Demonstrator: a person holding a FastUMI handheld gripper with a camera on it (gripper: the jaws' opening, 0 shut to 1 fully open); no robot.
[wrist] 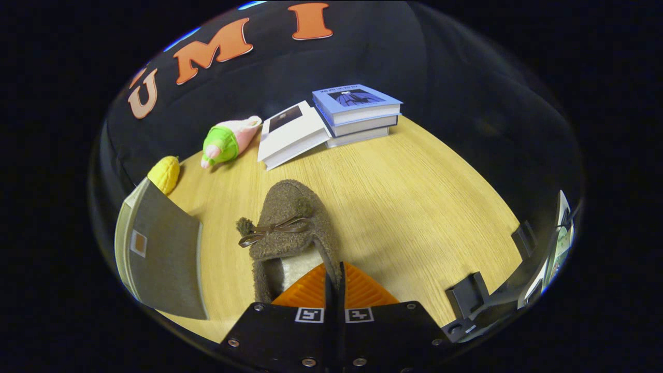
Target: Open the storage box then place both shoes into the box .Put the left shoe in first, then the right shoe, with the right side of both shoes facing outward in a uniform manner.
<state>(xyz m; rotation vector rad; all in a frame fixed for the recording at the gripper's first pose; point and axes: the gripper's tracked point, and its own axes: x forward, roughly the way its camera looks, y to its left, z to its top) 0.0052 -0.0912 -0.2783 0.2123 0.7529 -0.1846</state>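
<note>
- One brown fuzzy shoe [291,228] with a thin ribbon bow [274,229] lies on the wooden table [414,207], its toe pointing away from the camera.
- The gripper [334,282] has its two orange ribbed fingers [362,290] drawn almost together, with the rim of the shoe's opening, on its right side, pinched between them; both pads appear to press on that edge.
- The pale lining of the shoe shows just left of the fingers.
- Left of the shoe and apart from it stands the storage box [158,254], a grey panel with a pale edge and a small square label; whether it is open I cannot tell from this angle.
- Beyond the box, at the table's far left edge, sits a yellow corn toy [164,173].
- Further on lies a green and pink plush toy [228,141], on its side.
- Beside it a white book [290,133] leans against a stack of books [357,111] with a blue cover on top.
- Right of the fingers, at the near table edge, black brackets [469,295] stand upright.
</note>
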